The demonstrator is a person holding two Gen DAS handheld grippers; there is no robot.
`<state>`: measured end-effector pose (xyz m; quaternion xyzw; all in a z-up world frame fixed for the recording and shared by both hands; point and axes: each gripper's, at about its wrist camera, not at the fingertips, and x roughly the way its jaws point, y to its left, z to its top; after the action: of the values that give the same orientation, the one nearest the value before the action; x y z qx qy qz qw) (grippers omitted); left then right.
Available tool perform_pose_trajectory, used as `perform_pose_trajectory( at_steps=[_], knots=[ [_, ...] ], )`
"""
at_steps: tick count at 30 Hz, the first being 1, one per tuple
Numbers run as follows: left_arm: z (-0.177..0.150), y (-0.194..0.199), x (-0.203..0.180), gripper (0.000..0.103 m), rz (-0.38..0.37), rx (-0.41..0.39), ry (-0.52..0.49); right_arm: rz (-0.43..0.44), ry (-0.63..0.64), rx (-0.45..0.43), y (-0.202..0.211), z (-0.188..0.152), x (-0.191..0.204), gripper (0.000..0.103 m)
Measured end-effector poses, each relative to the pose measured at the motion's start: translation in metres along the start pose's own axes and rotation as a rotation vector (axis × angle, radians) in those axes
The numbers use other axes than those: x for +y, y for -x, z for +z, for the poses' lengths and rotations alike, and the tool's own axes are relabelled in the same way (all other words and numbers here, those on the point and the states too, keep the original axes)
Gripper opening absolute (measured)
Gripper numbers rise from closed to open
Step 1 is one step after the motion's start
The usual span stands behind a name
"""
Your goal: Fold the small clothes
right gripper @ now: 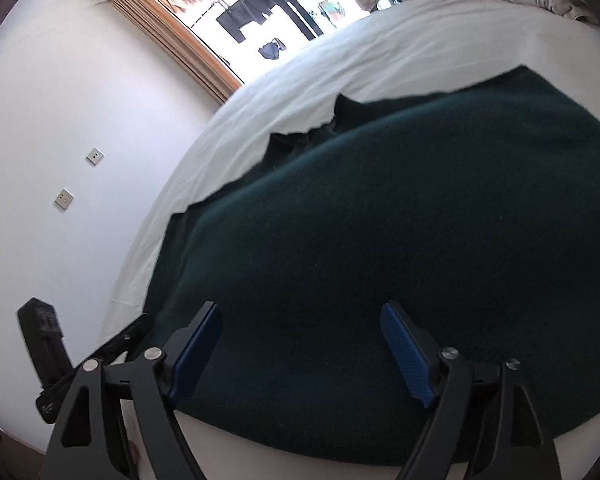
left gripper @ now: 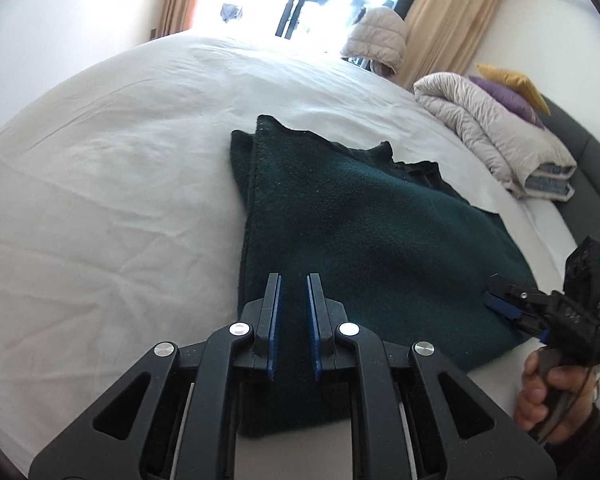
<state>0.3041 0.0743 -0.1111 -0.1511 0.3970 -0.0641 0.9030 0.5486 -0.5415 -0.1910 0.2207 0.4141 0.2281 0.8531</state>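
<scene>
A dark green woollen garment (left gripper: 360,248), partly folded, lies mid-frame on the white-sheeted bed (left gripper: 112,184). The left hand-held gripper (left gripper: 294,284) hovers over its near edge, slightly parted; the right hand-held gripper (right gripper: 300,320) is spread wide above it.

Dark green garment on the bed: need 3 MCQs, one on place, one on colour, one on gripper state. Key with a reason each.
1. Where does the dark green garment lie?
A. on the white bed sheet
B. on a chair
C. on the floor

2. What colour are the gripper finger pads?
A. red
B. blue
C. white

3. How do the right gripper jaws stand?
A. clamped on a sock
B. shut, empty
C. wide open over the garment

Key:
1 A, white sheet shows around the garment's far and side edges.
2 B, blue pads line the black fingers in both views.
3 C, a broad gap with green fabric between the fingers.
</scene>
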Motion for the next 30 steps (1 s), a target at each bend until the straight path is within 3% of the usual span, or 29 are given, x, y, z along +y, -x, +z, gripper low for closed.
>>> perform_pose_trajectory(
  at_steps=[4, 6, 8, 10, 16, 26, 28, 30],
  knots=[
    [-0.028, 0.030, 0.015, 0.016, -0.081, -0.014, 0.152, 0.026, -0.015, -0.008, 0.007, -0.004, -0.003, 0.083],
    [-0.042, 0.039, 0.018, 0.028, -0.134, -0.010, 0.228, 0.050, -0.050, -0.018, 0.012, -0.002, -0.007, 0.082],
    [-0.054, 0.046, 0.018, 0.058, -0.188, -0.014, 0.298, 0.072, -0.072, -0.036, 0.019, 0.000, -0.009, 0.082],
    [-0.061, 0.053, 0.016, 0.069, -0.198, -0.024, 0.357, 0.085, -0.077, -0.046, 0.026, 0.001, -0.009, 0.080],
    [-0.072, 0.039, 0.010, 0.069, -0.277, 0.017, 0.471, 0.112, -0.062, -0.061, 0.034, 0.006, -0.002, 0.073],
    [-0.055, 0.002, 0.012, 0.069, -0.308, -0.053, 0.657, 0.121, -0.076, -0.048, 0.028, 0.017, -0.006, 0.059],
    [-0.047, -0.005, 0.011, 0.067, -0.325, -0.062, 0.681, 0.123, -0.099, -0.047, 0.026, 0.024, -0.010, 0.056],
    [-0.039, -0.016, 0.008, 0.050, -0.348, -0.046, 0.696, 0.110, -0.129, -0.042, 0.022, 0.033, -0.017, 0.046]
  ],
)
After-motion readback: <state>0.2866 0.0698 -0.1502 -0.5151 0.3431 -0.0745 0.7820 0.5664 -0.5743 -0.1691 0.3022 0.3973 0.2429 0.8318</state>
